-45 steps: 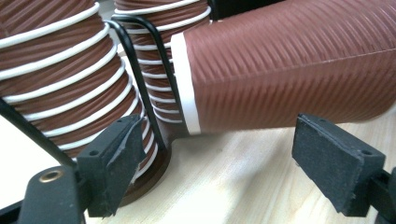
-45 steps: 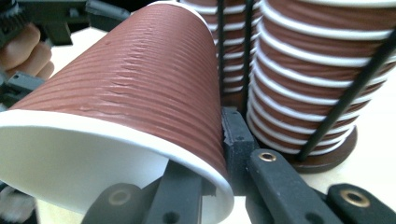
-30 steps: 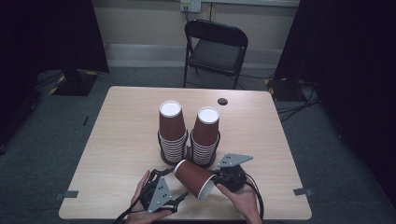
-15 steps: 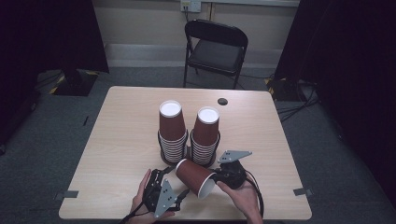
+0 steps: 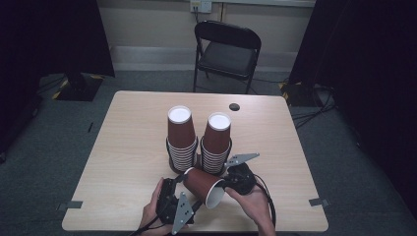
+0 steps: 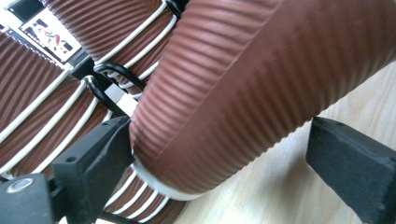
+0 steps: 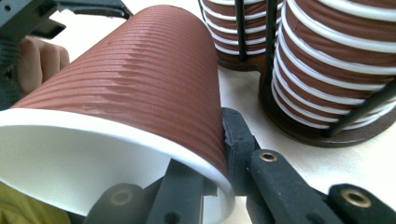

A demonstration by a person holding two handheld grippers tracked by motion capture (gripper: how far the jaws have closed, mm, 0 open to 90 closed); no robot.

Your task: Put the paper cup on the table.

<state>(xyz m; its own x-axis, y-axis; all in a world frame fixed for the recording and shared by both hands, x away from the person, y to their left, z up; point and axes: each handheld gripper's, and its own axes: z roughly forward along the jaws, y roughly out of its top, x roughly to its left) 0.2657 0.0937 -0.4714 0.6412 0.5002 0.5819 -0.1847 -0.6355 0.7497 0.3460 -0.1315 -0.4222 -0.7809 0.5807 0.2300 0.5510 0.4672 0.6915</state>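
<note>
Two stacks of ribbed brown cups (image 5: 199,140) stand in a wire rack at mid-table. At six o'clock from them, one loose cup (image 5: 204,185) lies tilted. The right gripper (image 7: 208,163) pinches its rim wall, one jaw inside, so it can carry it alone. The left gripper (image 6: 224,154) has just been opening; its jaws now straddle the cup's base, likely letting go.

The loose cup (image 7: 116,93) has its mouth cut off at seven o'clock in the right gripper view; both cup stacks (image 7: 327,56) run off at twelve o'clock, and the holder's label (image 6: 46,35) is too blurred to read
</note>
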